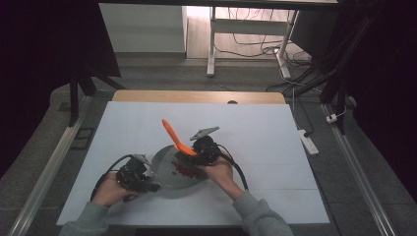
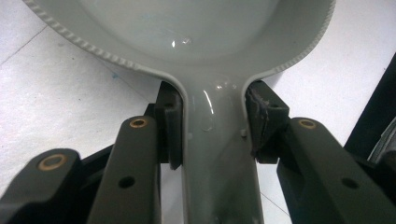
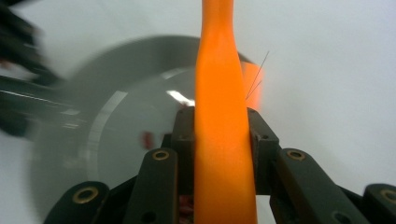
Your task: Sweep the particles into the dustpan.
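1. State: left claw (image 1: 147,178) is clamped on the pan's handle (image 2: 217,154), both pads hard against its sides right where the handle meets the bowl. Right claw (image 1: 199,150) is clamped on the orange spatula (image 1: 173,136), gripped low on its shaft, with the far end angled up and away over the table (image 1: 255,128).
2. Where things sit: grey pan (image 1: 169,183) is on the table near the front edge, between the two hands. Small red pieces (image 1: 183,169) lie inside it toward the right side, just below the right claw.
3. Step in hand, as I read it: working the red pieces in the pan with the spatula while the left side steadies the pan.
4. Keep the left grip as is. It's at the handle root, so it resists twist well. Don't lift; hold the pan flat on the table.
5. The right gripper view is motion-blurred, so I can't tell if the spatula's working end touches the pan floor. Go slow and confirm contact from the high view.
6. Keep the blade shallow and sweep toward the pan centre, not at the rim (image 2: 93,49). The wall is low, so pieces could hop out.
7. Watch for the spatula rotating in the pads: the shaft is smooth and narrow. Re-grip if it slips.
8. Keep the right cable (image 1: 239,172) out of the pan.
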Action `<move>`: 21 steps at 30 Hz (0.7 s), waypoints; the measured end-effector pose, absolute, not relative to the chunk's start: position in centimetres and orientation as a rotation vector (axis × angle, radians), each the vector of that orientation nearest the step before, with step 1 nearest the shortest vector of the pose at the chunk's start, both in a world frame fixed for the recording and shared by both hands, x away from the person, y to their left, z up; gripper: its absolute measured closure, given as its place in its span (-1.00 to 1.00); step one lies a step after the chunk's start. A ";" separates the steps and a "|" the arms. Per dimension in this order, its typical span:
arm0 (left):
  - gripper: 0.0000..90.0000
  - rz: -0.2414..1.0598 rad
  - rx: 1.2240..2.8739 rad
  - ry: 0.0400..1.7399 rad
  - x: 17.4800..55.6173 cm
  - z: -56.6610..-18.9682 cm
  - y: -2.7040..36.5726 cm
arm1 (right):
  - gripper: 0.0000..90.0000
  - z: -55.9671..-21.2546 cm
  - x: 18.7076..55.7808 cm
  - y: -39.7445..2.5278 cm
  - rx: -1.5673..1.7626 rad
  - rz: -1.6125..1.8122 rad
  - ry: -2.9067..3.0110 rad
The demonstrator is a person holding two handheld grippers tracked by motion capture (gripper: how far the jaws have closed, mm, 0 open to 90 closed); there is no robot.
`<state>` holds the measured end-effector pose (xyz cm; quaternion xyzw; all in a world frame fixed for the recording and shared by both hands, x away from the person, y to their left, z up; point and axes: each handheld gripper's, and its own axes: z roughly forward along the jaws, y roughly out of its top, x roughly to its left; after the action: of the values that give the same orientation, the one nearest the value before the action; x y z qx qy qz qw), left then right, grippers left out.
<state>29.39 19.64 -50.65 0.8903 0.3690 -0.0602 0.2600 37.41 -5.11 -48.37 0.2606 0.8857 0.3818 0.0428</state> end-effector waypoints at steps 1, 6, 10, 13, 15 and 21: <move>0.37 -0.163 2.412 1.000 29.4 -50.6 19.6 | 0.57 -48.4 37.4 -5.1 0.797 1.168 2.709; 0.37 -0.164 2.409 0.999 29.4 -50.7 19.7 | 0.57 -47.4 36.5 -4.4 0.724 1.222 2.682; 0.37 -0.166 2.407 0.999 29.4 -50.7 19.7 | 0.57 -46.7 37.3 -5.8 0.754 1.236 2.616; 0.37 -0.166 2.408 0.998 29.4 -50.7 19.7 | 0.57 -46.4 37.9 -6.7 0.786 1.233 2.585; 0.37 -0.166 2.408 0.999 29.4 -50.7 19.7 | 0.57 -46.4 38.1 -6.9 0.795 1.231 2.578; 0.37 -0.166 2.408 1.000 29.4 -50.7 19.7 | 0.57 -46.4 39.0 -8.0 0.832 1.198 2.544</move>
<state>29.39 19.69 -50.73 0.8896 0.3695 -0.0614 0.2616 38.98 -7.99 -46.37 0.2822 0.8627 0.4064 0.1043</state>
